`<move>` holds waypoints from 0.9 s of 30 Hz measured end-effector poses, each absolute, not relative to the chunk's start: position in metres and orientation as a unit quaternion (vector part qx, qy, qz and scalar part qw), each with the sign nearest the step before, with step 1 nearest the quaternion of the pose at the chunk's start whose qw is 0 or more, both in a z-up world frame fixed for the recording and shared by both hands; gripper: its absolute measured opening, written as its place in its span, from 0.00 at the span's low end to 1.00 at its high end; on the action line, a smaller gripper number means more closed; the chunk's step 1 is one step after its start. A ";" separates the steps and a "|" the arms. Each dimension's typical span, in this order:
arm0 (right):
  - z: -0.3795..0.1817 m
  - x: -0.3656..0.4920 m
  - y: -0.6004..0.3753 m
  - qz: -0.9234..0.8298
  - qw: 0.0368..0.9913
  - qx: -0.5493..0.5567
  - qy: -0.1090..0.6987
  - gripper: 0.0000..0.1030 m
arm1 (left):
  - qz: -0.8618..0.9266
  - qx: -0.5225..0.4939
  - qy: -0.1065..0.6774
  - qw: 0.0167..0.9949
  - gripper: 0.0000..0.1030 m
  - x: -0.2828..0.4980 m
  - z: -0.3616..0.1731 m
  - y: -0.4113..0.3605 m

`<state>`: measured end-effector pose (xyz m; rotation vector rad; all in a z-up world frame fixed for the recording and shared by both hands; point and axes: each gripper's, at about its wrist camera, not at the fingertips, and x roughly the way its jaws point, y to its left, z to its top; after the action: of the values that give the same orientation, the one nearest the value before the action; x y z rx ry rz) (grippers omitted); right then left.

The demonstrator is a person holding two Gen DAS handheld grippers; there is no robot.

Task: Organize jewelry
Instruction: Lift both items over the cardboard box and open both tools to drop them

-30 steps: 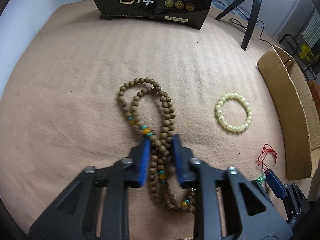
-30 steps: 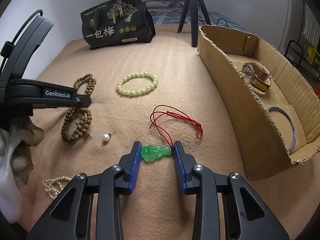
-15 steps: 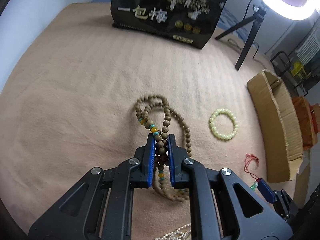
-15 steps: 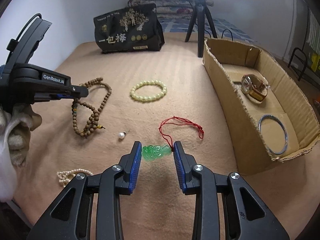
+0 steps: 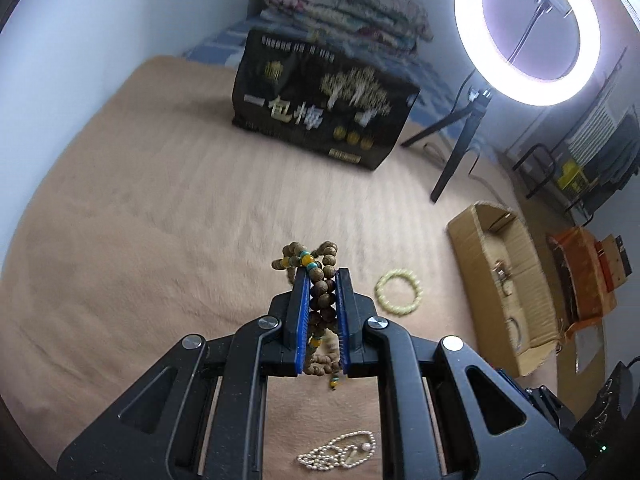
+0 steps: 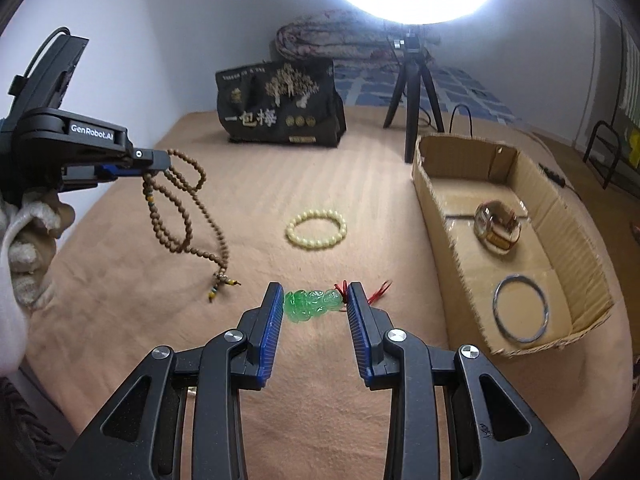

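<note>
My left gripper (image 5: pixel 322 276) is shut on a long brown wooden bead necklace (image 5: pixel 323 300) and holds it up off the tan blanket. In the right wrist view the necklace (image 6: pixel 182 216) hangs in loops from the left gripper (image 6: pixel 154 158), its tassel end touching the blanket. My right gripper (image 6: pixel 314 298) is shut on a green jade pendant (image 6: pixel 312 304) with a red cord (image 6: pixel 378 290), lifted above the blanket. A pale yellow bead bracelet (image 6: pixel 316 227) lies on the blanket; it also shows in the left wrist view (image 5: pixel 398 293).
A cardboard box (image 6: pixel 424 184) at the right holds a watch (image 6: pixel 496 228) and a metal bangle (image 6: pixel 520 308). A pearl necklace (image 5: pixel 340 456) lies near the left gripper. A black printed bag (image 6: pixel 280 108), a tripod (image 6: pixel 412 96) and a ring light (image 5: pixel 528 32) stand at the back.
The left gripper closed on the wooden bead necklace and lifted it off the blanket. The right gripper rose with the jade pendant held between its fingers.
</note>
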<state>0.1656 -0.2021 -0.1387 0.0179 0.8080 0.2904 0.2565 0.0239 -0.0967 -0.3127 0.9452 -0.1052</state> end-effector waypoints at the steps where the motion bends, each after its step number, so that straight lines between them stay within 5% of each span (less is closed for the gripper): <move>1: -0.136 0.165 -0.204 0.142 0.910 0.008 0.389 0.30 | -0.054 -0.150 0.447 0.880 0.10 0.255 -0.089 0.024; 27: -0.073 0.170 -0.329 0.081 0.934 0.026 0.348 0.30 | -0.127 -0.128 0.377 0.909 0.10 0.250 0.009 -0.055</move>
<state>0.1700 -0.3285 -0.0732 0.0541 0.7117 0.1658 0.2495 -0.0546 0.0089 -0.2645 0.7769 -0.2613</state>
